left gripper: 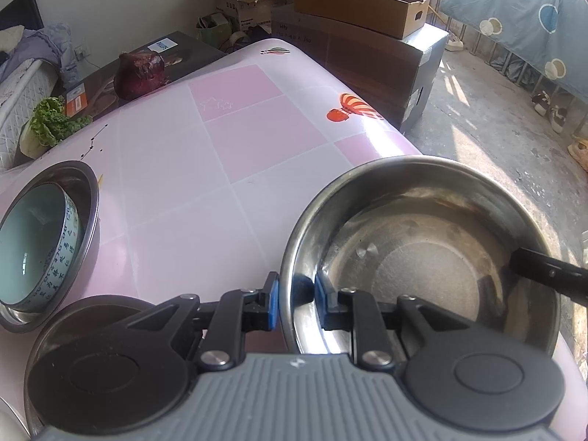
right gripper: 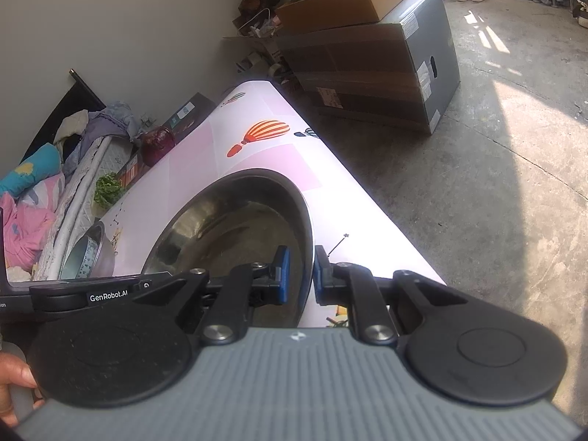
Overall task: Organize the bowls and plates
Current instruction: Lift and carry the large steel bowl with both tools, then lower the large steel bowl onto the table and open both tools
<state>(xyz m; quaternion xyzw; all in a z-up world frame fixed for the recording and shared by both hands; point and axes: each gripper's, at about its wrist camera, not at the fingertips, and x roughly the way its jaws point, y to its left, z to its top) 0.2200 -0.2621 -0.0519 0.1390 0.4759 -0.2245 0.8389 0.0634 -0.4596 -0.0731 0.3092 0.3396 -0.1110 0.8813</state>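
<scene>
A large steel bowl (left gripper: 422,253) sits near the right edge of the pink table (left gripper: 228,139). My left gripper (left gripper: 296,294) is shut on its near-left rim, one blue pad inside and one outside. My right gripper (right gripper: 300,270) is shut on the same bowl's (right gripper: 235,228) right rim; its finger also shows in the left wrist view (left gripper: 551,272). At the left, a pale blue ceramic bowl (left gripper: 33,242) with characters on its side sits nested in a smaller steel bowl (left gripper: 86,198), which also shows in the right wrist view (right gripper: 99,253).
A dark round dish (left gripper: 84,312) lies under my left gripper's body. A red cabbage (left gripper: 141,73) and leafy greens (left gripper: 51,121) lie at the table's far left. Cardboard boxes (left gripper: 371,40) stand beyond the table. Concrete floor (right gripper: 496,202) lies to the right.
</scene>
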